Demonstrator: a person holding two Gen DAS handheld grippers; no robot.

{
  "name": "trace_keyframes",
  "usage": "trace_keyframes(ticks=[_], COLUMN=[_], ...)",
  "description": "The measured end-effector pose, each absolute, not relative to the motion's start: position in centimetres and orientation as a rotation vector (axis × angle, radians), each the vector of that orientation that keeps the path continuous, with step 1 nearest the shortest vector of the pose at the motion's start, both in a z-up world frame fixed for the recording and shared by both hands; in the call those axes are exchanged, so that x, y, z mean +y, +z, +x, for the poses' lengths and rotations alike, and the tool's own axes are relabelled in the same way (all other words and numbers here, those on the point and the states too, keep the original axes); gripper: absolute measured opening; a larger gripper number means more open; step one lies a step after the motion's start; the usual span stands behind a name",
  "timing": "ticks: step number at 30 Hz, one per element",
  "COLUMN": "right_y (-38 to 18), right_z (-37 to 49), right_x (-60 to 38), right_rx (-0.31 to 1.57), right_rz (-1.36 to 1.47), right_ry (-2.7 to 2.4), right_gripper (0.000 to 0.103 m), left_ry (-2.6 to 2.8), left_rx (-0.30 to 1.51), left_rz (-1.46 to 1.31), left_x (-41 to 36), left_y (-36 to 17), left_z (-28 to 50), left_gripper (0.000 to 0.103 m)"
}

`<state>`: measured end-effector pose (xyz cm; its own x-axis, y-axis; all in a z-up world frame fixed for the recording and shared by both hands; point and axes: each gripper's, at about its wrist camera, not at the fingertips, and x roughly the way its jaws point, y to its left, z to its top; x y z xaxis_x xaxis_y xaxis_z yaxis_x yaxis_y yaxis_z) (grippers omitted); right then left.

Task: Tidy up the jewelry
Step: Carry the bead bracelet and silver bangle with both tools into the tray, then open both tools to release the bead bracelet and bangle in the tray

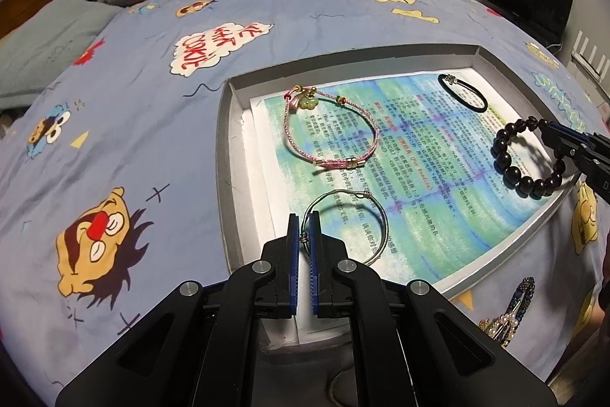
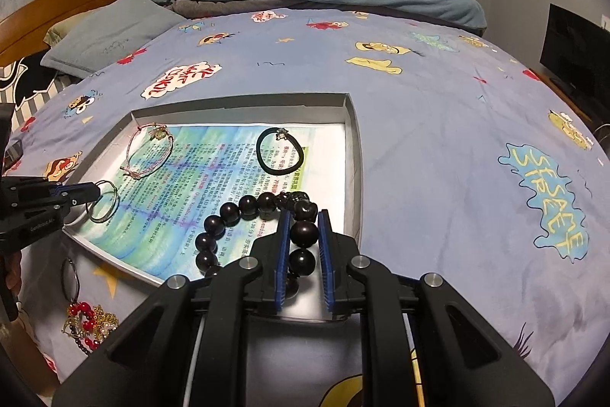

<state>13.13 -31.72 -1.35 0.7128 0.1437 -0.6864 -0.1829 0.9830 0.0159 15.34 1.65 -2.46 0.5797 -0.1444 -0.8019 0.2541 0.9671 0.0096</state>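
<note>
Left gripper [image 1: 304, 222] pinches wire bangle [image 1: 345, 222] in tray [image 1: 228, 140].

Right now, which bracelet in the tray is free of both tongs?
The pink cord bracelet with the green charm; the wire bangle and dark beads are gripped.

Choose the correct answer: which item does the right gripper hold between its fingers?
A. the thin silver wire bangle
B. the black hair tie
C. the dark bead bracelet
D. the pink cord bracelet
C: in the right wrist view the right gripper has its blue pads closed on a bead of the dark bead bracelet over the tray, while the silver bangle sits in the left gripper.
</note>
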Motion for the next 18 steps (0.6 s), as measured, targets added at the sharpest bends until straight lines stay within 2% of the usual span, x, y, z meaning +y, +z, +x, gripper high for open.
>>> trace_keyframes(ticks=[2,4,6,9,12,13,14,17,18], right_y=[-1.4,-1.3,-1.2,-0.8,-0.1,0.2,0.6,1.1,1.3], right_z=[13.1,13.0,13.0,12.6,11.9,11.6,11.2,10.4,10.1], right_x=[-31.8,-31.9,-31.9,-31.9,-32.1,-32.2,-32.4,-32.8,-32.9], right_rx=[0.757,0.757,0.756,0.745,0.716,0.702,0.685,0.67,0.667], right_rz=[-0.047,-0.041,-0.028,-0.016,0.007,0.015,0.026,0.037,0.039], right_ry=[0.184,0.186,0.194,0.204,0.213,0.214,0.216,0.215,0.216], right_gripper=[0.014,0.015,0.018,0.025,0.043,0.052,0.056,0.06,0.065], left_ry=[-0.235,-0.238,-0.236,-0.239,-0.232,-0.229,-0.225,-0.217,-0.21], left_rx=[0.92,0.913,0.888,0.872,0.85,0.845,0.84,0.825,0.814], left_rz=[0.121,0.112,0.108,0.118,0.13,0.128,0.126,0.12,0.12], left_x=[1.7,1.7,1.8,1.6,1.4,1.5,1.5,1.8,1.9], left_y=[-2.4,-2.2,-1.8,-1.3,-0.6,-0.5,-0.3,0.3,0.5], left_z=[15.3,15.2,14.9,14.5,14.1,14.0,13.9,13.4,13.2], left_gripper=[0.006,0.011,0.032,0.032,0.036,0.037,0.042,0.056,0.062])
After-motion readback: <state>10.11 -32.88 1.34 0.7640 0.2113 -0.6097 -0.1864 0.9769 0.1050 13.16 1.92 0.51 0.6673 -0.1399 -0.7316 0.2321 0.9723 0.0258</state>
